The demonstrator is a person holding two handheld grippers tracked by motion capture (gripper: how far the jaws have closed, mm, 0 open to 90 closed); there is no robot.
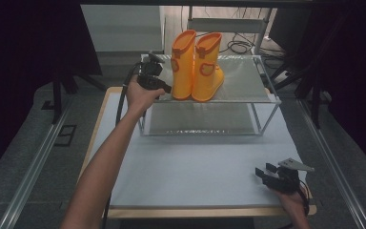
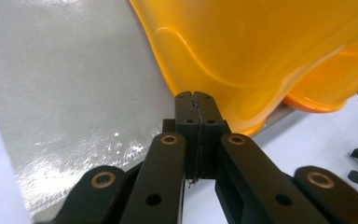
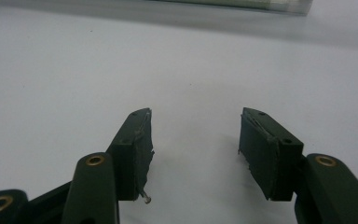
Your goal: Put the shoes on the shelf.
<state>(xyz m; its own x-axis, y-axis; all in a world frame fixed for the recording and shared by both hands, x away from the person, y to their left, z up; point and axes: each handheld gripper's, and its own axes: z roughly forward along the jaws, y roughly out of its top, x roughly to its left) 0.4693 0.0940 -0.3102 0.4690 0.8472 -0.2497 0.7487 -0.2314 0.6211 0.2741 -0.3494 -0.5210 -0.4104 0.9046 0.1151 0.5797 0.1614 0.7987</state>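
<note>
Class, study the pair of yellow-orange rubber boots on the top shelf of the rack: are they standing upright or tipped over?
Upright. Both yellow-orange rubber boots stand on their soles on the grey top shelf, shafts vertical, openings upward, side by side.

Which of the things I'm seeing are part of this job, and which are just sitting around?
In the job:
- pair of orange boots
- shelf rack, boots on its top tier
- left gripper, shut, beside the nearer boot

Just about:
- right gripper, open over the white table
- cables on the floor behind
</note>
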